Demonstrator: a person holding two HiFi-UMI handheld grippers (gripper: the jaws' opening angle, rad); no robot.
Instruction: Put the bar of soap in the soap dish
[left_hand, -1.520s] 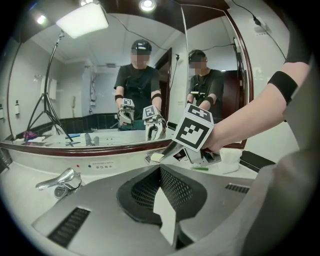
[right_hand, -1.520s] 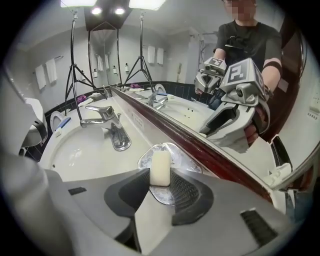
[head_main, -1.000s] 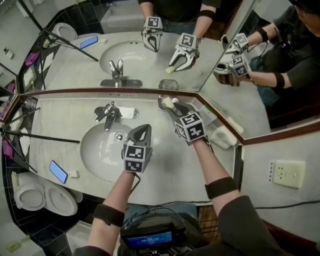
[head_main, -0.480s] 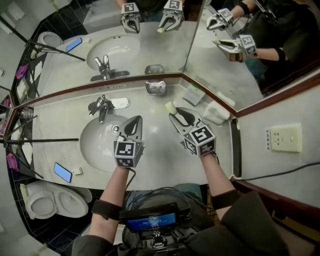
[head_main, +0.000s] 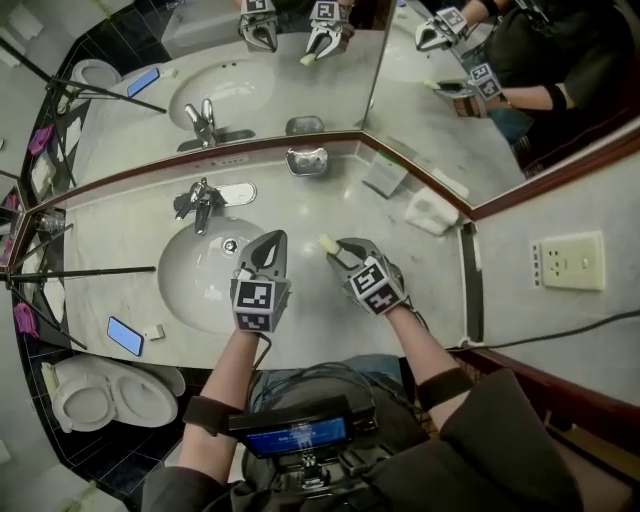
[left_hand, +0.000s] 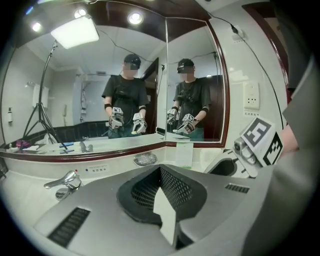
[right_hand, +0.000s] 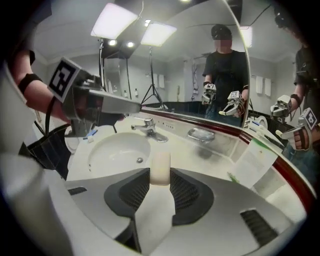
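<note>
Your right gripper (head_main: 341, 254) has drawn back toward you from the rear of the counter. The pale cream bar of soap (right_hand: 160, 169) it carries has come away from the small silvery metal soap dish (head_main: 307, 160), where it hovered a second ago. Your left gripper (head_main: 269, 250) has barely shifted and keeps its place over the near right rim of the white oval sink basin (head_main: 195, 290).

Right now the right jaws stand partly apart and clamp the soap between their dark mesh pads (right_hand: 186, 192). The bar pokes out past the tips, held above the speckled light stone countertop (head_main: 300, 205) just right of the basin. The soap dish sits at the back of the counter against the foot of the mirror (head_main: 430, 90), to the right of the chrome faucet (head_main: 203, 205) and well apart from the bar. Your left jaws are pressed together on themselves, pointing across the basin's right rim.

To the dish's right stands a folded white card with a green edge (head_main: 384, 176). Further right a white boxy object (head_main: 430, 211) lies by the angled mirror. A blue smartphone (head_main: 124, 336) rests on the counter's left end, near the white toilet (head_main: 105, 395) below.
</note>
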